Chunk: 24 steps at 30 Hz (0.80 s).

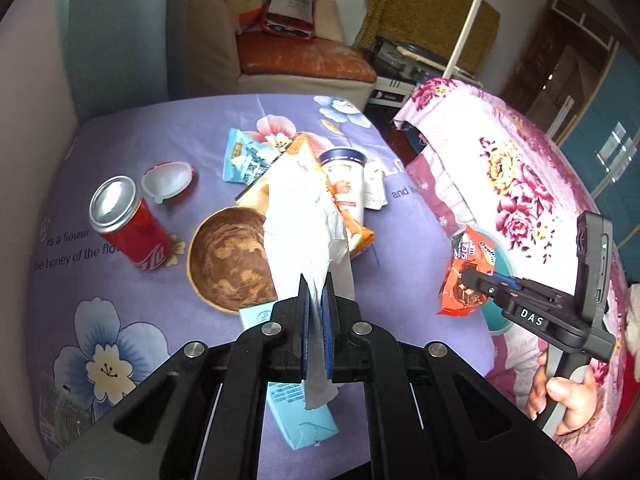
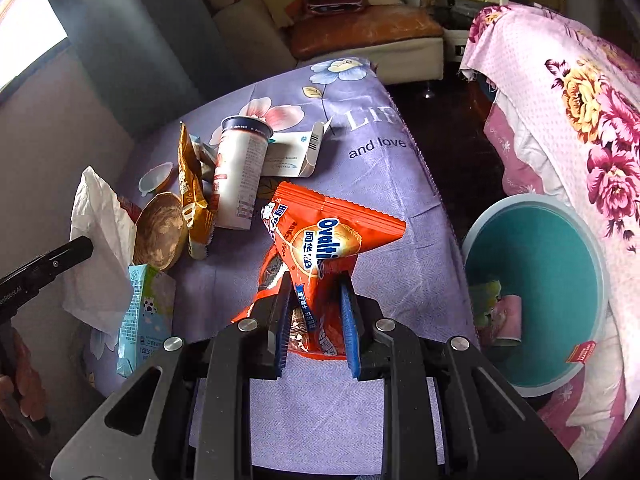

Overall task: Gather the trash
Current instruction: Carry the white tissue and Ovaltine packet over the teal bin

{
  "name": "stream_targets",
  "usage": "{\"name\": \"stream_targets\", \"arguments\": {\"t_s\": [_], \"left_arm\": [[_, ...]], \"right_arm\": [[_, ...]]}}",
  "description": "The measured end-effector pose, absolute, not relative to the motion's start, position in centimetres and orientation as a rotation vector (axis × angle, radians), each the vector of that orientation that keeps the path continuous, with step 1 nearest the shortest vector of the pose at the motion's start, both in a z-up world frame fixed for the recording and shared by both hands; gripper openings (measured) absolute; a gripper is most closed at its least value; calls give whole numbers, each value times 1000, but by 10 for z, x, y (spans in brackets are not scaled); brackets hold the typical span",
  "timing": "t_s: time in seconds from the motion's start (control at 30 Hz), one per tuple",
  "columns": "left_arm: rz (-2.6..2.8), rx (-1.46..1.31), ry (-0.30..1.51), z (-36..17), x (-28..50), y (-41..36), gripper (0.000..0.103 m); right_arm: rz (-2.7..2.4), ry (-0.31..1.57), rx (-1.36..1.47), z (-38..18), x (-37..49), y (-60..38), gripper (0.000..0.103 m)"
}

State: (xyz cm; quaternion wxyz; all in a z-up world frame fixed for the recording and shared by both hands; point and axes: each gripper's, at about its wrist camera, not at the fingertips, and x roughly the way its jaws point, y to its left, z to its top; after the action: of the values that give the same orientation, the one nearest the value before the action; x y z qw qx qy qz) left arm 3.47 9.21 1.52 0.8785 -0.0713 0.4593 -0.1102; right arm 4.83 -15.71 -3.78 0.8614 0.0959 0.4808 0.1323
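Note:
My left gripper [image 1: 316, 292] is shut on a crumpled white tissue [image 1: 304, 216] and holds it above the purple floral table [image 1: 160, 132]. The same tissue [image 2: 100, 248] shows at the left of the right wrist view. My right gripper [image 2: 316, 296] is shut on an orange Ovaltine wrapper [image 2: 332, 236], lifted off the table; in the left wrist view the wrapper [image 1: 468, 276] hangs at the table's right edge. A teal bin [image 2: 536, 300] with a pale rim stands to the right, with some scraps inside.
On the table lie a red cola can [image 1: 128, 224], a brown bowl [image 1: 228, 260], a white lid [image 1: 168, 178], a tall paper cup [image 1: 346, 184], an orange snack bag [image 2: 192, 196], a blue packet [image 1: 244, 158], a small white box [image 2: 292, 152] and a light blue carton [image 2: 146, 312]. A pink floral cover [image 1: 500, 168] drapes the right side.

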Motion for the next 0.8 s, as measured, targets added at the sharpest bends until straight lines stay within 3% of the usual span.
{"name": "stream_targets", "arguments": {"t_s": [0.8], "left_arm": [[-559,46,1057,-22,82,-140,6]], "right_arm": [[-39,904,380,-49,20,-345,21]]}}
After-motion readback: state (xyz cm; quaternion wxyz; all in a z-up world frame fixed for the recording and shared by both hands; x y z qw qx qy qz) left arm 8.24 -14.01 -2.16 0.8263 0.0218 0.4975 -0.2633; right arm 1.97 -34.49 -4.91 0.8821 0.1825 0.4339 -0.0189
